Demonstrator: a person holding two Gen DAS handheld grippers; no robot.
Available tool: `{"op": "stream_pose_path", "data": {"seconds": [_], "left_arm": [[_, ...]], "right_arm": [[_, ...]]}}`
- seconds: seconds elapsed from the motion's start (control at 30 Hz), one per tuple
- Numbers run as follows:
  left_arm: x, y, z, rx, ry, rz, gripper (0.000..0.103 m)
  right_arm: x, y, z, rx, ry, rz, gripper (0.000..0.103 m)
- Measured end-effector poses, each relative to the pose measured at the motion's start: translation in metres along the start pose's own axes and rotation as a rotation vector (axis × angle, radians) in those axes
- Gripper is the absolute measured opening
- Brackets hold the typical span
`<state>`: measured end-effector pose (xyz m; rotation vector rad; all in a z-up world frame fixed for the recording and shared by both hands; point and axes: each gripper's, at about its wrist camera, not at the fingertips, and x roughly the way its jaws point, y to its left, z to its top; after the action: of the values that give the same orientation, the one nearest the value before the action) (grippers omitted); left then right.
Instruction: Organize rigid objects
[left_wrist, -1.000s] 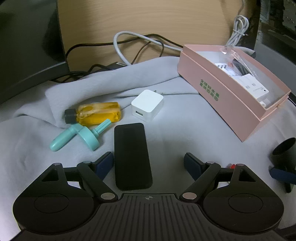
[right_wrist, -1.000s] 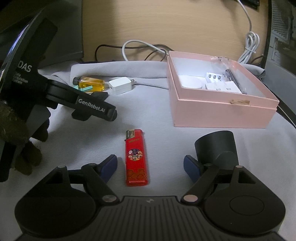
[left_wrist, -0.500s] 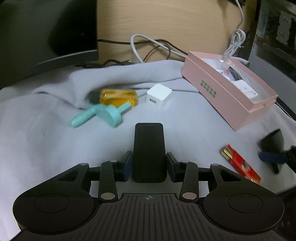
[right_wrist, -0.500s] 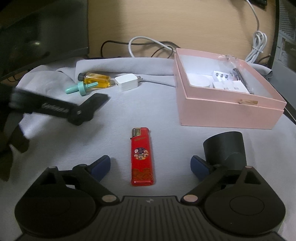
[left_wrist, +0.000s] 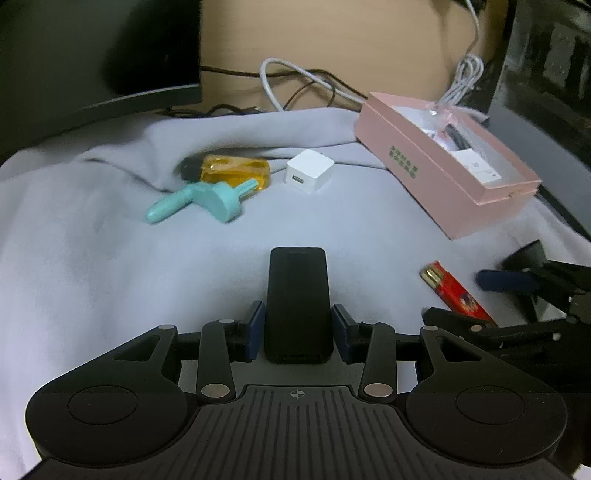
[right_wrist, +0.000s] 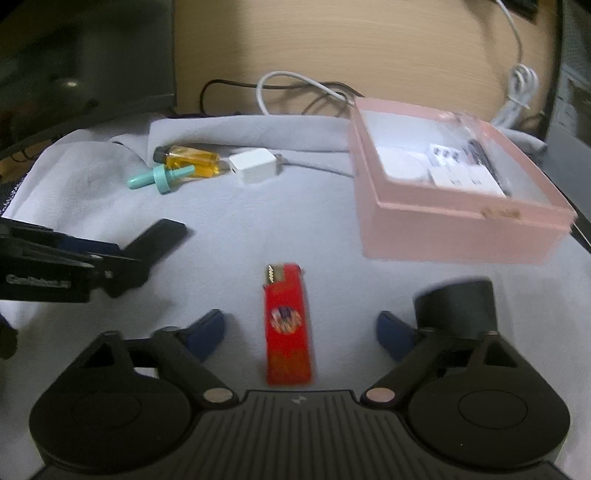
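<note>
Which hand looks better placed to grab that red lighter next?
Right. The right gripper has its jaws open on either side of the red lighter on the grey cloth. The left gripper already holds the flat black device.

Dim indoor light, fisheye edge warp, motion blur on pink box (right_wrist: 461, 206).

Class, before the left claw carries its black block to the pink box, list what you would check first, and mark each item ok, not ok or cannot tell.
1. Left claw shut on black block: ok, pads press both sides.
2. Block lifted off the grey cloth: cannot tell.
3. Pink box open on top: ok.
4. Free room inside the box: cannot tell, white items already fill part of it.
5. Right claw open and straddling the red lighter: ok.
6. Right claw out of the path to the box: not ok, it lies between.
</note>
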<state>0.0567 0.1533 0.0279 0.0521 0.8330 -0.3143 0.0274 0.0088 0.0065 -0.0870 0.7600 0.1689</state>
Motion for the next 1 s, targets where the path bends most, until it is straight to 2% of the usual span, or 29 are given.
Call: {"op": "stream_pose_path", "data": {"seconds": [0.07,0.1,0.13,0.3,0.47,0.57,0.7,0.83,0.9,0.93,1.0], "left_arm": [[0.006,-0.005,0.006,0.031,0.013,0.018,0.044],[0.009,-0.007,0.008,0.047,0.016,0.027,0.044],[0.01,-0.008,0.008,0.055,0.013,0.03,0.044],[0.009,-0.009,0.004,0.082,-0.021,0.025,0.043],[-0.018,-0.027,-0.012,0.182,-0.089,-0.051,0.043],[-0.04,-0.039,-0.004,0.157,-0.137,-0.134,0.043],[-0.066,-0.063,0.045,0.147,-0.27,-0.221,0.043],[-0.073,-0.09,0.117,0.156,-0.384,-0.274,0.043],[-0.072,-0.098,0.152,0.109,-0.445,-0.304,0.044],[-0.065,-0.101,0.168,0.08,-0.459,-0.313,0.044],[-0.045,-0.114,0.191,0.08,-0.399,-0.289,0.044]], "right_arm": [[0.001,0.006,0.009,-0.031,0.019,0.03,0.047],[0.0,0.01,0.012,-0.055,0.037,0.046,0.04],[-0.001,0.014,0.015,-0.076,0.055,0.051,0.024],[-0.024,0.014,0.013,-0.067,0.103,0.047,0.022],[-0.081,-0.014,0.016,-0.013,0.039,0.005,0.022],[-0.114,-0.044,0.02,0.032,-0.008,-0.081,0.022],[-0.14,-0.084,0.02,0.079,-0.047,-0.196,0.022],[-0.149,-0.116,0.026,0.139,-0.065,-0.242,0.022],[-0.151,-0.127,0.03,0.151,-0.083,-0.252,0.022],[-0.15,-0.132,0.032,0.159,-0.089,-0.254,0.022],[-0.145,-0.144,0.036,0.175,-0.09,-0.239,0.022]]}}
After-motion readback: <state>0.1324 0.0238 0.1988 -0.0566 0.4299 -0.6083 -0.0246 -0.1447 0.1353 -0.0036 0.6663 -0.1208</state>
